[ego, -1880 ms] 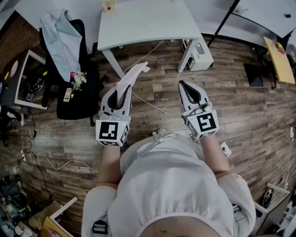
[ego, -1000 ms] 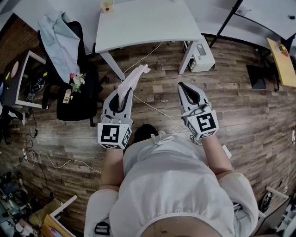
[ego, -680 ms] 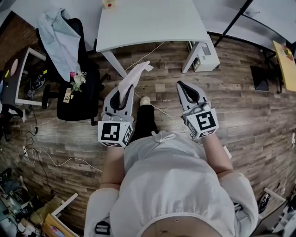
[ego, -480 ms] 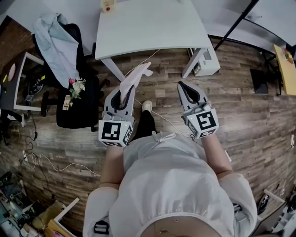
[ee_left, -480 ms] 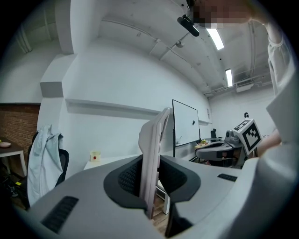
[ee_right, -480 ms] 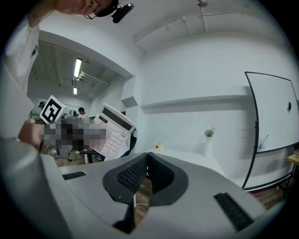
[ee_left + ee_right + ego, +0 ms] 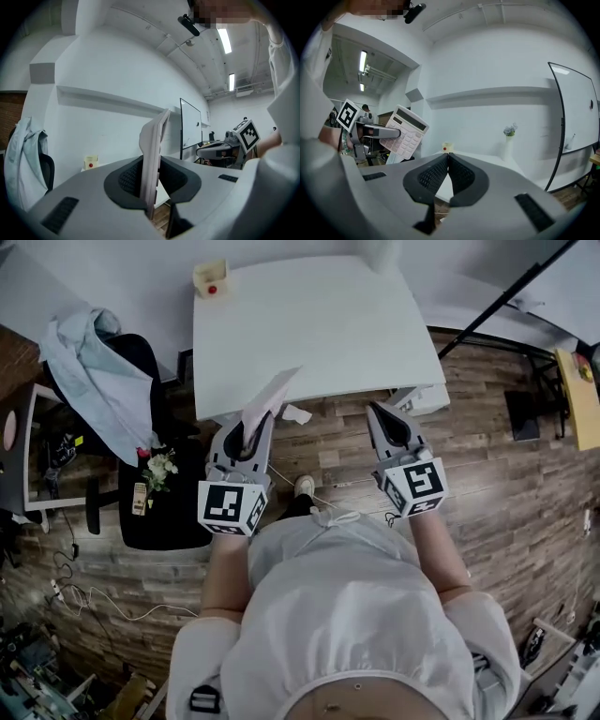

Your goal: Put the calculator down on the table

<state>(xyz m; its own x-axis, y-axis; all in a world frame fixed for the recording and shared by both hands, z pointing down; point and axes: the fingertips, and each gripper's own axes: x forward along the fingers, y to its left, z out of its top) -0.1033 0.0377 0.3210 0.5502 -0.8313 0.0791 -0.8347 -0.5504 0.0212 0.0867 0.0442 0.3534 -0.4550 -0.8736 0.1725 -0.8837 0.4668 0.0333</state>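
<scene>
Jaws of the left gripper [image 7: 246, 430] clamp the calculator [image 7: 269, 395], its long axis aimed up-frame at the table [image 7: 319, 324]; the right gripper [image 7: 384, 415] is closed and empty.

Bright, even light from ceiling strips [image 7: 224, 40]; the white table [image 7: 309, 324] glares slightly, shadows are soft. Heavy fisheye bending at edges, black corners in both gripper views

Two grippers [image 7: 247, 420] [image 7: 380, 412], one calculator [image 7: 269, 393], one black chair [image 7: 173, 517], one small yellow box [image 7: 211, 279].
</scene>
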